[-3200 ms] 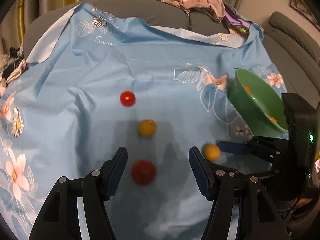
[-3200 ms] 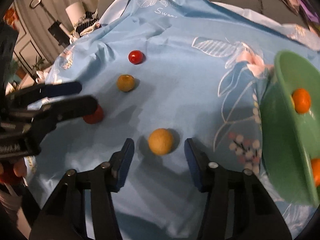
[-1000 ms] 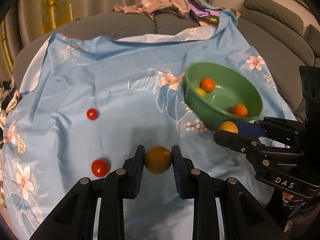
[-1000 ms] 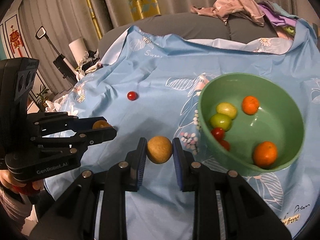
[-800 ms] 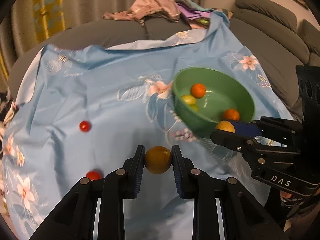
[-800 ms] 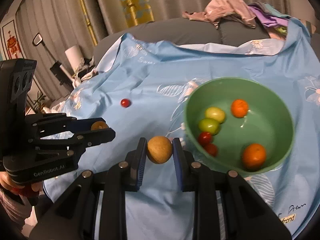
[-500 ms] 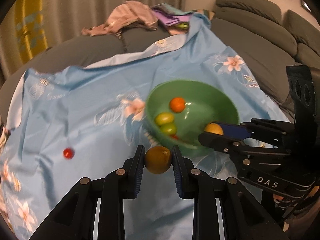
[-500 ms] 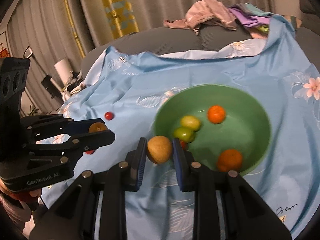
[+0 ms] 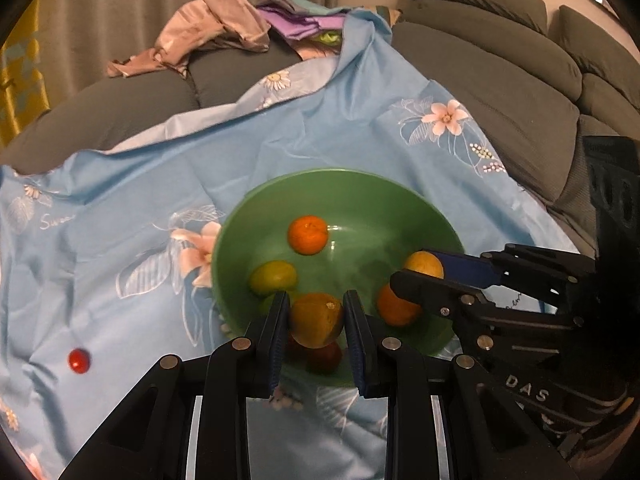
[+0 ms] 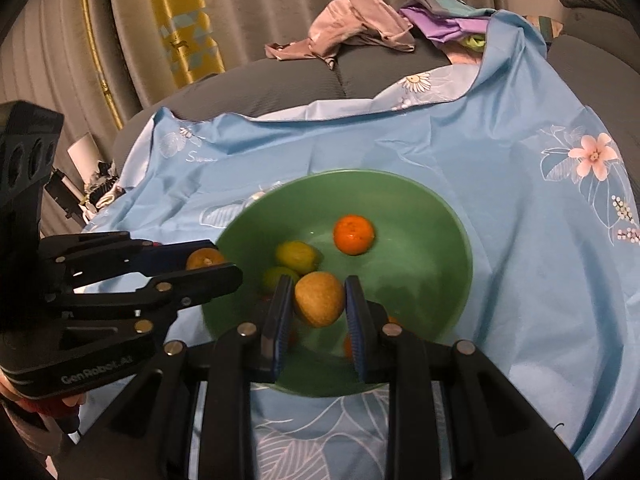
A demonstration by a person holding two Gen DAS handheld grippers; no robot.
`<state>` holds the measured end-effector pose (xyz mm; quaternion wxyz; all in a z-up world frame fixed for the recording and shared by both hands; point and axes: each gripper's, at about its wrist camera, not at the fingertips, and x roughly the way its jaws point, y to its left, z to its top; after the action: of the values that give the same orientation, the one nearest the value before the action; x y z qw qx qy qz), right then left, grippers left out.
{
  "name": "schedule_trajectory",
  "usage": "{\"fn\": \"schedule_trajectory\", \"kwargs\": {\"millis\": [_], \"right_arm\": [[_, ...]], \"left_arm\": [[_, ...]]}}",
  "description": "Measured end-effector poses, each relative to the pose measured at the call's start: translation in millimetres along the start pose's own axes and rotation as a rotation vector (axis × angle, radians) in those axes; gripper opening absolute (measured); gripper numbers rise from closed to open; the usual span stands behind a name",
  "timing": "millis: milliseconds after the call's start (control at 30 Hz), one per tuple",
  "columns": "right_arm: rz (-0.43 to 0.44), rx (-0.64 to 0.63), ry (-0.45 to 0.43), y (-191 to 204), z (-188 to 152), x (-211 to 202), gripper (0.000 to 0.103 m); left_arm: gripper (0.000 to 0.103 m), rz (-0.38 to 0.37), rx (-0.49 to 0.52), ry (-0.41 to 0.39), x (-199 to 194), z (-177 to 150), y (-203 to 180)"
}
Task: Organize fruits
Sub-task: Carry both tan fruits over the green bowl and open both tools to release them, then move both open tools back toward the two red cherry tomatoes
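Observation:
A green bowl (image 9: 400, 196) (image 10: 448, 216) sits on the blue flowered cloth with several fruits in it: an orange (image 9: 307, 235) (image 10: 354, 235) and a yellow-green fruit (image 9: 273, 277) (image 10: 297, 257) among them. My left gripper (image 9: 316, 322) is shut on an orange-yellow fruit (image 9: 316, 320) and holds it over the bowl's near side. My right gripper (image 10: 318, 300) is shut on a tan-yellow fruit (image 10: 318, 299), also over the bowl; it shows at the right of the left wrist view (image 9: 424, 266). A red tomato (image 9: 79, 360) lies on the cloth to the left.
The cloth (image 9: 120, 184) covers a grey sofa. A heap of clothes (image 9: 224, 28) (image 10: 360, 24) lies on the sofa behind the cloth. Sofa backrests (image 9: 500, 40) rise at the right. Curtains hang behind.
Both grippers have lifted their fruits off the cloth and carried them rightward over the green bowl. The bowl now sits right under both grippers.

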<state>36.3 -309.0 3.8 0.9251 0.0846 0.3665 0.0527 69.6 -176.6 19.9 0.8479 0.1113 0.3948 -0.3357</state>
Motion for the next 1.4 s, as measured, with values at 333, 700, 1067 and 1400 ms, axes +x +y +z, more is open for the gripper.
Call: {"fn": "schedule_trajectory", "kwargs": {"millis": [333, 700, 1067, 1400], "right_arm": [[-0.006, -0.001, 0.008, -5, -2, 7, 0.027], [-0.015, 0.01, 0.03, -8, -4, 11, 0.029], [-0.01, 0.039, 0.019, -9, -6, 2, 0.041], [0.014, 0.057, -0.015, 8, -15, -20, 0.058]], "left_arm": [[0.027, 0.029, 0.02, 0.049, 19, -5, -5], [0.027, 0.04, -0.001, 0.08, 26, -9, -1], [0.049, 0.042, -0.028, 0.062, 11, -10, 1], [0.067, 0.077, -0.145, 0.026, -44, -46, 29]]}}
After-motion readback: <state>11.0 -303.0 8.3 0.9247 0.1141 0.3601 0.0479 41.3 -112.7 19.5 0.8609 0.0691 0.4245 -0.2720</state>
